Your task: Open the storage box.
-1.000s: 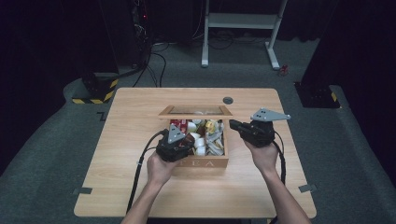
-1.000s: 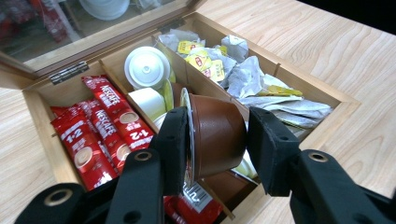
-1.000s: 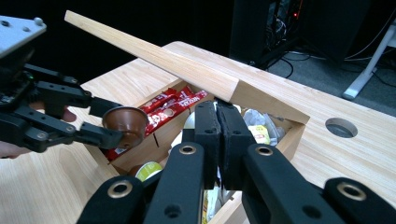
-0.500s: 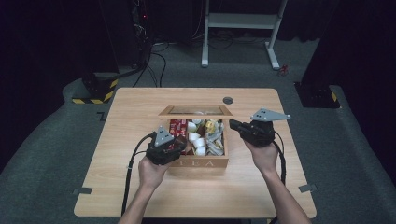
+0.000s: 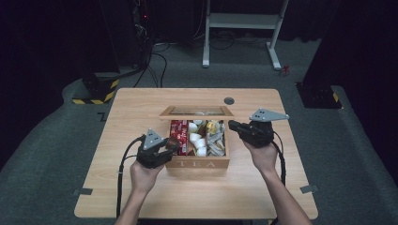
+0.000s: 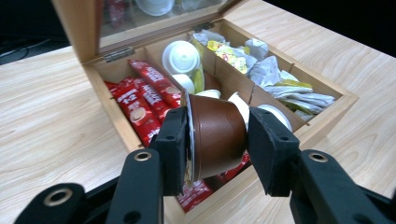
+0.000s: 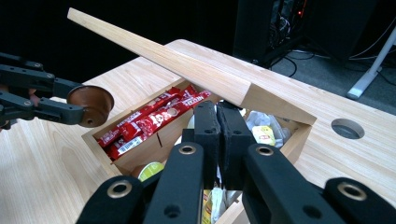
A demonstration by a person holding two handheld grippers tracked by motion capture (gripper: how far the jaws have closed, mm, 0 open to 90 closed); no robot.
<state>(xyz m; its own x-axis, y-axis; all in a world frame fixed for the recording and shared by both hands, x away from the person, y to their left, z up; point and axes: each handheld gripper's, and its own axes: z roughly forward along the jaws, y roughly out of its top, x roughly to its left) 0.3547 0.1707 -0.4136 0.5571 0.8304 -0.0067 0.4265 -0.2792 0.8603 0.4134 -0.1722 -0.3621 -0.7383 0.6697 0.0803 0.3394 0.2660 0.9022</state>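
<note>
The left tool clamps a brown capsule above the tea box; the right tool is closed, empty.

Tea box: sitting mid-table, lid standing open at far side.
Sachets: lying in left compartment.
Capsule: hanging over box's near-left corner.
Table hole: lying beyond box.
</note>
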